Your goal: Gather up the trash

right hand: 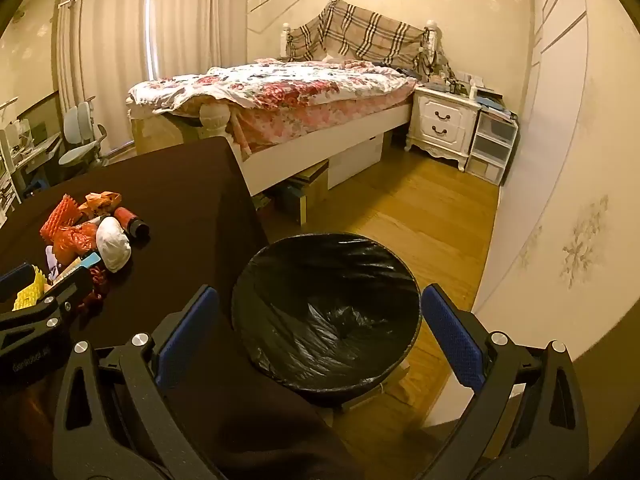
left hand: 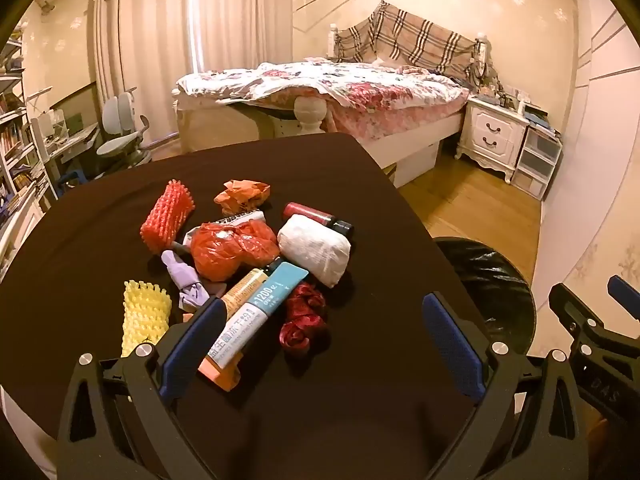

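A pile of trash lies on the dark table [left hand: 304, 168]: a red foam net [left hand: 168, 212], a crumpled orange wrapper [left hand: 242, 194], a red plastic bag [left hand: 230, 248], a white wad [left hand: 314, 248], a dark red bottle [left hand: 316, 216], a blue-white tube [left hand: 256, 312], a yellow foam net [left hand: 144, 316], a purple wrapper [left hand: 186, 280] and a red ribbon curl [left hand: 302, 316]. My left gripper [left hand: 320, 344] is open just before the pile, empty. My right gripper [right hand: 320, 332] is open and empty above the black-lined trash bin [right hand: 326, 308], which stands right of the table [right hand: 180, 208].
A bed [left hand: 328, 92] with a floral quilt stands behind the table. A white nightstand [left hand: 492, 132] and drawers are at the far right. A desk chair [left hand: 124, 132] and shelves are at the left. Wooden floor [right hand: 400, 216] lies around the bin.
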`<state>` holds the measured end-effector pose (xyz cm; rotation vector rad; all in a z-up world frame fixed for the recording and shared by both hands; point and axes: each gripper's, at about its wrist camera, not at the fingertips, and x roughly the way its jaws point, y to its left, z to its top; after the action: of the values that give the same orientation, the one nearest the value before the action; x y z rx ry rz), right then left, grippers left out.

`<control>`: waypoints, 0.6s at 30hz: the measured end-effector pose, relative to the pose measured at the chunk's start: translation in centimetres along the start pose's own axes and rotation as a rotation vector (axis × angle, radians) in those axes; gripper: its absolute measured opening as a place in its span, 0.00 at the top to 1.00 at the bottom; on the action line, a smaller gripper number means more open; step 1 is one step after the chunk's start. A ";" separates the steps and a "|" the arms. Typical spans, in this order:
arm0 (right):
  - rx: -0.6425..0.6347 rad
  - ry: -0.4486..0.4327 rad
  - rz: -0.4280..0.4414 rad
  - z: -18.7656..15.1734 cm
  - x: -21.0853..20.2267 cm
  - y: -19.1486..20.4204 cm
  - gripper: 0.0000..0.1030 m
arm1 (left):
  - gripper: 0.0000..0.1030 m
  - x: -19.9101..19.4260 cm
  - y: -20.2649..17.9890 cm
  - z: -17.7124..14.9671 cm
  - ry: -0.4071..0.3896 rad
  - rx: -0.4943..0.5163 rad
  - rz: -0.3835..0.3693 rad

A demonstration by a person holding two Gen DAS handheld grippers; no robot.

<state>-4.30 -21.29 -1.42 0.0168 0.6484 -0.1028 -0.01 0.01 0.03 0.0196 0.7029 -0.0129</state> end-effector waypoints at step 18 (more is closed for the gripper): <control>0.008 0.001 0.004 -0.3 0.4 -0.6 0.04 | 0.05 0.1 -0.4 -0.3 -0.002 0.015 0.006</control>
<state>-4.26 -21.95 -1.88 0.0259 0.6485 -0.1018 -0.10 -0.36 -0.26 0.0364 0.7011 -0.0122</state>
